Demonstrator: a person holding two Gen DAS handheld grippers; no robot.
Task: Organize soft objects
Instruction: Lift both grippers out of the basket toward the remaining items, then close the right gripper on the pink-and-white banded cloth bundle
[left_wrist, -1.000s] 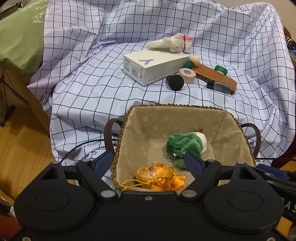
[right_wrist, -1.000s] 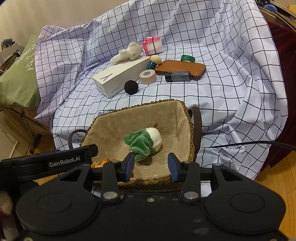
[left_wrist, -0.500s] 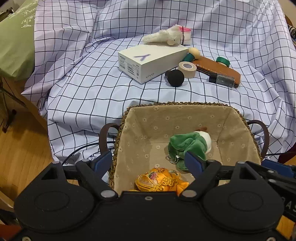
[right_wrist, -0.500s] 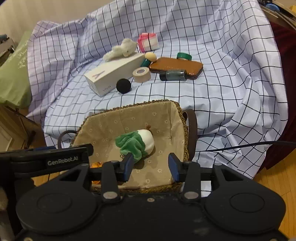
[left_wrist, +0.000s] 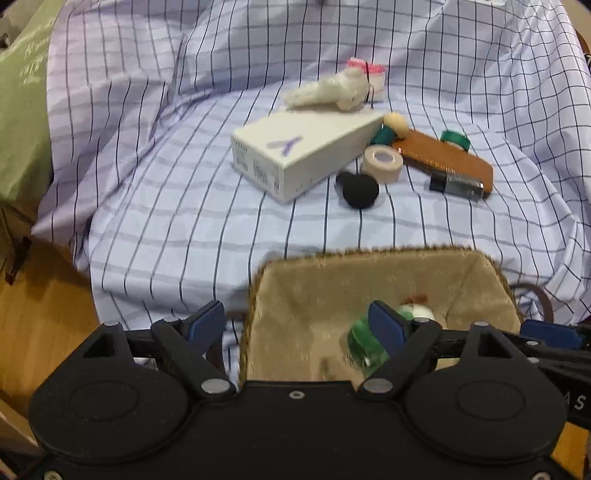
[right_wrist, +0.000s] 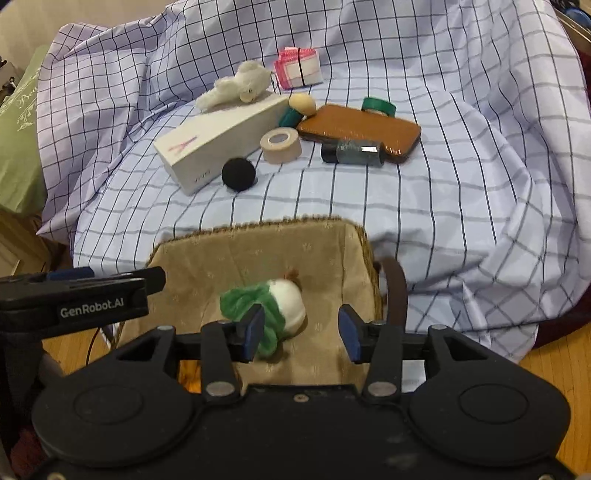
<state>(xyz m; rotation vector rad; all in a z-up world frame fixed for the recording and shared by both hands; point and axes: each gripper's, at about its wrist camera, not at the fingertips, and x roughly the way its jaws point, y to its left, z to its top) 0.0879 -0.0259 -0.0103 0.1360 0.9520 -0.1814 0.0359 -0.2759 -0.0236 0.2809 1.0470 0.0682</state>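
The basket (right_wrist: 258, 247) sat on the checked sheet (right_wrist: 443, 221) with a green toy (right_wrist: 273, 302) already inside. The white bunny (right_wrist: 236, 86) (on the box (right_wrist: 221, 140)) and black ball (right_wrist: 238, 173) waited. The left gripper (left_wrist: 295, 325) gaped empty; the right gripper (right_wrist: 301, 332) had just been opening, empty too.

A checked lilac sheet (right_wrist: 461, 192) drapes the support (what is underneath cannot be told) and fills most of the frame. Near the bottom centre a fabric-lined basket (right_wrist: 258, 251) sits on it. Toward the upper middle lie a white box (right_wrist: 218, 144), a black ball (right_wrist: 239, 174) touching the box's near side, a beige tape roll (right_wrist: 280, 145), a brown case (right_wrist: 360, 127) with a dark bottle (right_wrist: 352, 153) at its front edge, a green tape roll (right_wrist: 378, 106) behind it, and a pink packet (right_wrist: 298, 68) farthest back.
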